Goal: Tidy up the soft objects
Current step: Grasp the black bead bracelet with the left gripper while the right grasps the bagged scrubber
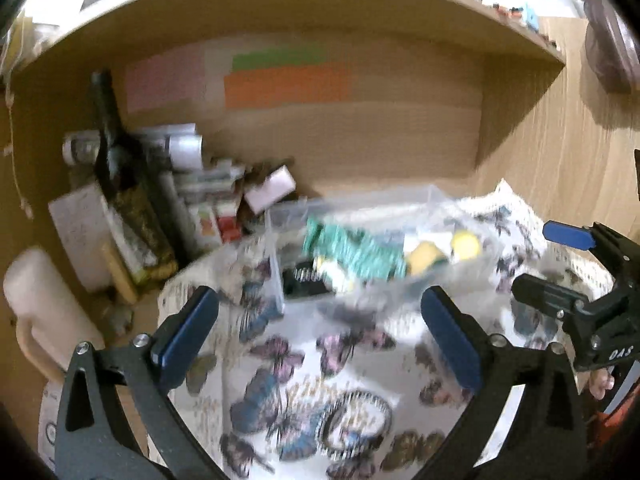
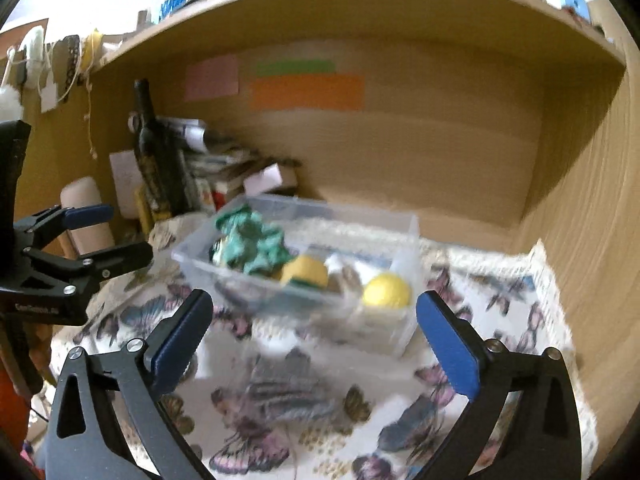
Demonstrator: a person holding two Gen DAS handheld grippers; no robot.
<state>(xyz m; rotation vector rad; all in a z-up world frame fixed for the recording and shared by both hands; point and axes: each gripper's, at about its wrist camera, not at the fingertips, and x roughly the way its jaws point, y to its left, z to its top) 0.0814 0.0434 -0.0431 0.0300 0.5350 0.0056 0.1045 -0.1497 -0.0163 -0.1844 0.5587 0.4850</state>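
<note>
Both the left gripper point(image 1: 320, 332) and right gripper point(image 2: 314, 336) are wide open, holding nothing. The clear bin point(image 2: 404, 280) sits straight ahead of the right one, long side across, so right looks nearer.

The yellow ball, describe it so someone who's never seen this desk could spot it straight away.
On the butterfly-print cloth in the wooden alcove sits a clear plastic bin. The yellow ball lies inside at its right end, beside a yellow sponge and a crumpled green cloth. Of the two yellow things, it alone is smooth, round and plain yellow.
</note>
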